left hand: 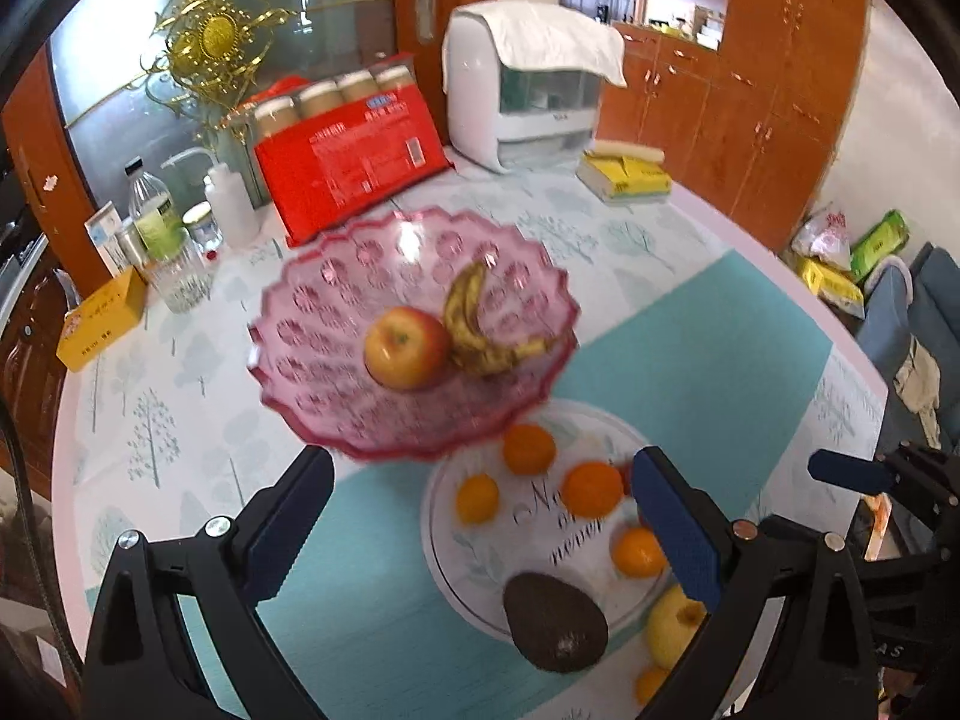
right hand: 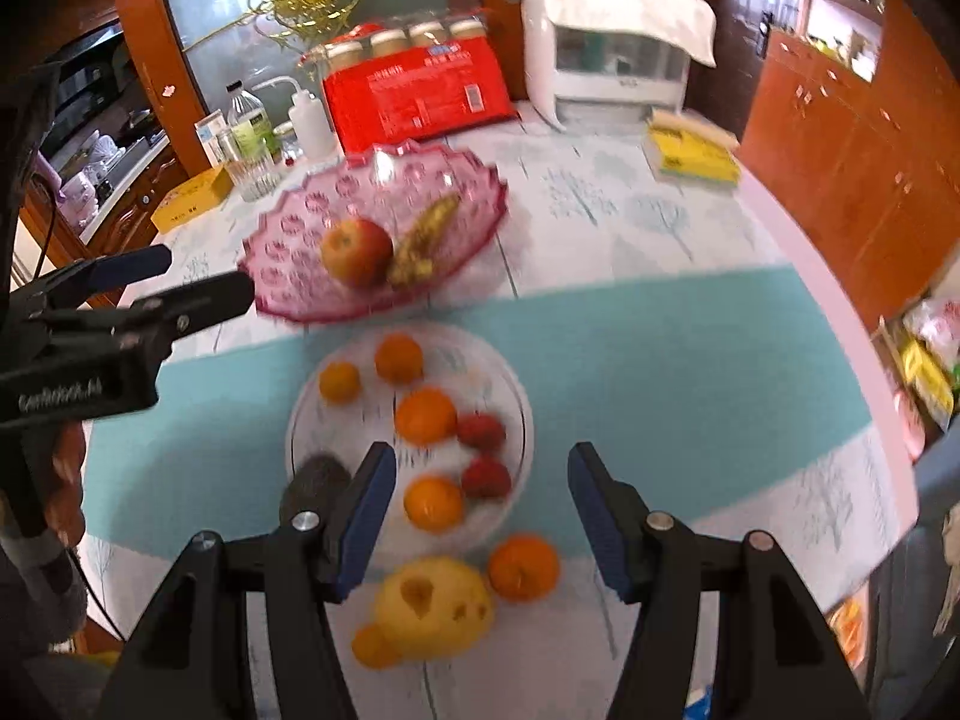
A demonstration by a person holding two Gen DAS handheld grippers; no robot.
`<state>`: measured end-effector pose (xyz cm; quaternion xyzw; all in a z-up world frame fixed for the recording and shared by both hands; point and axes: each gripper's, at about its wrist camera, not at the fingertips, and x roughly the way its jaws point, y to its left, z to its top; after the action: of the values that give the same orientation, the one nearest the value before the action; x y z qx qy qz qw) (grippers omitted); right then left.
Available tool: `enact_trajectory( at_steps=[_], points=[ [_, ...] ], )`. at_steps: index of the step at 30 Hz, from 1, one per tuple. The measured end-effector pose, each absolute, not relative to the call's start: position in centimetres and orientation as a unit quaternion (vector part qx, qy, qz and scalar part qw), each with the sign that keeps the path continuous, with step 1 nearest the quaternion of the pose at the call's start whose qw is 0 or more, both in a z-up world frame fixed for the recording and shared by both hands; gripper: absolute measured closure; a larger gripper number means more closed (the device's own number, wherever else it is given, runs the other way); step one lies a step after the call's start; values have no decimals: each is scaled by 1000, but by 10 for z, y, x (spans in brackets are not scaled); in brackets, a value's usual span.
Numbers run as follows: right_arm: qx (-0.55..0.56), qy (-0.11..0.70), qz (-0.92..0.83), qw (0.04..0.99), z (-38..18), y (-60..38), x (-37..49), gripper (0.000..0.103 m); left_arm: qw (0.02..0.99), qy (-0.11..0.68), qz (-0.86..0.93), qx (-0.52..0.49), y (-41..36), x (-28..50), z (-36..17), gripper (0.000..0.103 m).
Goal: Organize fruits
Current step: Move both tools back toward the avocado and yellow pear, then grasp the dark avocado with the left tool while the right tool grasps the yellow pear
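Observation:
A pink glass fruit bowl [left hand: 336, 300] [right hand: 300, 216] holds a red apple [left hand: 405, 348] [right hand: 357, 251] and a spotted banana [left hand: 474, 324] [right hand: 423, 240]. In front of it a white plate [left hand: 474, 546] [right hand: 516, 408] holds several oranges [left hand: 591, 489] [right hand: 425, 415], a dark avocado [left hand: 555, 621] [right hand: 315, 480] and two red fruits [right hand: 483, 432]. A yellow apple [left hand: 672, 624] [right hand: 432, 606] and an orange [right hand: 523, 567] lie on the table by the plate. My left gripper [left hand: 480, 516] is open and empty above the plate. My right gripper [right hand: 480, 516] is open and empty above the plate's near edge.
A red pack of jars [left hand: 354, 144], a white appliance [left hand: 522, 90], yellow packets [left hand: 624, 174], bottles and a glass [left hand: 180, 276] and a yellow box [left hand: 102, 318] stand along the table's far side. The table edge curves at right, with chairs and bags beyond.

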<state>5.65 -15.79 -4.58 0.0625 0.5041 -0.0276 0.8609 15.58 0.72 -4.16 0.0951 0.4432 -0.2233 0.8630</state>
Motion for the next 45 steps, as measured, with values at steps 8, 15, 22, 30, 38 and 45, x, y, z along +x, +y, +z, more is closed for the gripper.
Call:
enact_trajectory(
  at_steps=[8, 15, 22, 30, 38, 45],
  points=[
    [55, 507, -38, 859, -78, -148, 16, 43, 831, 489, -235, 123, -5, 126, -96, 4],
    [66, 521, -29, 850, -105, -139, 2, 43, 814, 517, -228, 135, -10, 115, -126, 4],
    [92, 517, -21, 850, -119, -135, -8, 42, 803, 537, -218, 142, -15, 111, -145, 4],
    [105, 529, -12, 842, -131, -130, -13, 42, 793, 554, -211, 136, -19, 110, -161, 4],
    [114, 524, -4, 844, -138, -127, -8, 41, 790, 563, -208, 127, -22, 110, -170, 8],
    [106, 525, -7, 845, -142, -121, -5, 39, 780, 576, -211, 121, -23, 111, -178, 21]
  ],
)
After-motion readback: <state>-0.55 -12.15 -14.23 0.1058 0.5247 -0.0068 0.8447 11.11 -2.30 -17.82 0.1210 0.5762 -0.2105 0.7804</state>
